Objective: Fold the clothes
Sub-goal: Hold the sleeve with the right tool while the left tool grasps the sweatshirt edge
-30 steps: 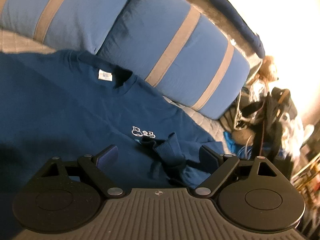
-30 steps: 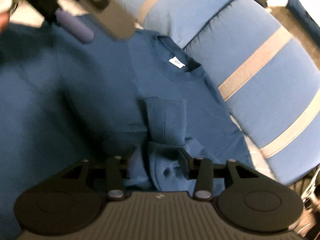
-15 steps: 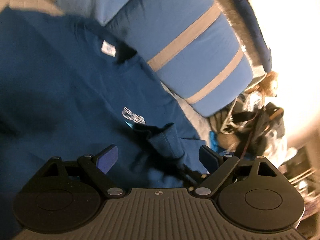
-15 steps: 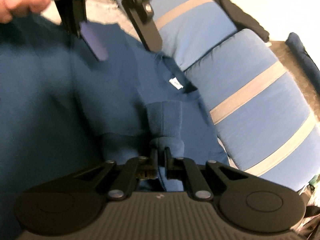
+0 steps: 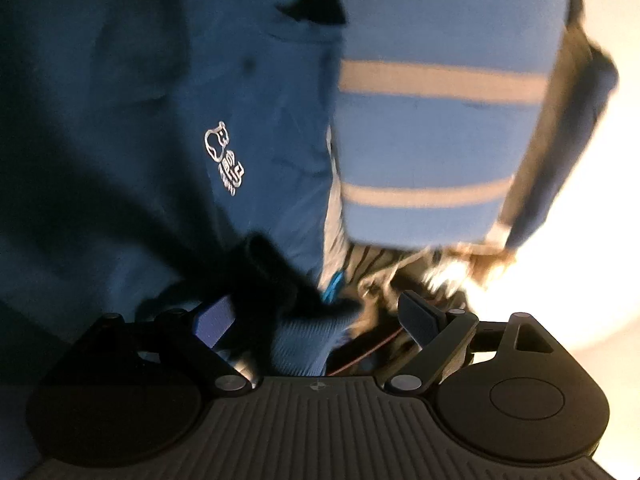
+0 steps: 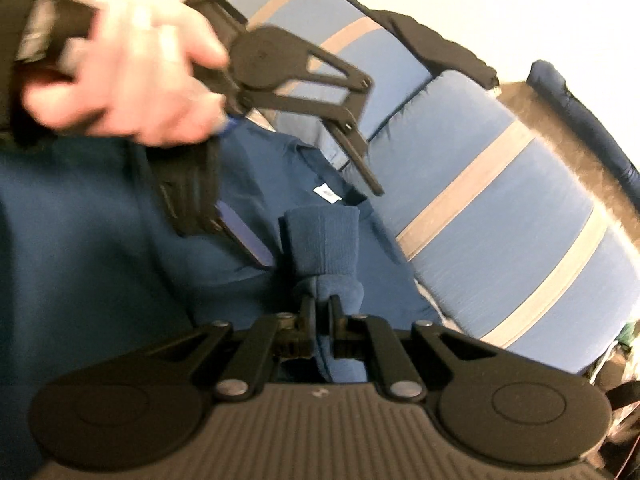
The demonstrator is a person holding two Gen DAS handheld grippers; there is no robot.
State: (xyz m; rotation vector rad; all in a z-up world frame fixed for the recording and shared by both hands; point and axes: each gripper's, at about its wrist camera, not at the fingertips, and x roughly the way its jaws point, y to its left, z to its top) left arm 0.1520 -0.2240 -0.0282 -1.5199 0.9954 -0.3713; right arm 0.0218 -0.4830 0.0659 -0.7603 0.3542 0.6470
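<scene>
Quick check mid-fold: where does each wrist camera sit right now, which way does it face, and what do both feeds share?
Left wrist: sits behind the open left gripper, looking along it at the blue sweatshirt, its ribbed cuff between the pads, striped pillow beyond.
Right wrist: sits behind the right gripper, shut on the cuff, facing the sweatshirt collar and pillows; the person's left hand shows, holding the left gripper.
Shared: sweatshirt, cuff, neck label, striped pillow.

Cuff (image 5: 304, 336) between wide left tool (image 5: 316, 320)
</scene>
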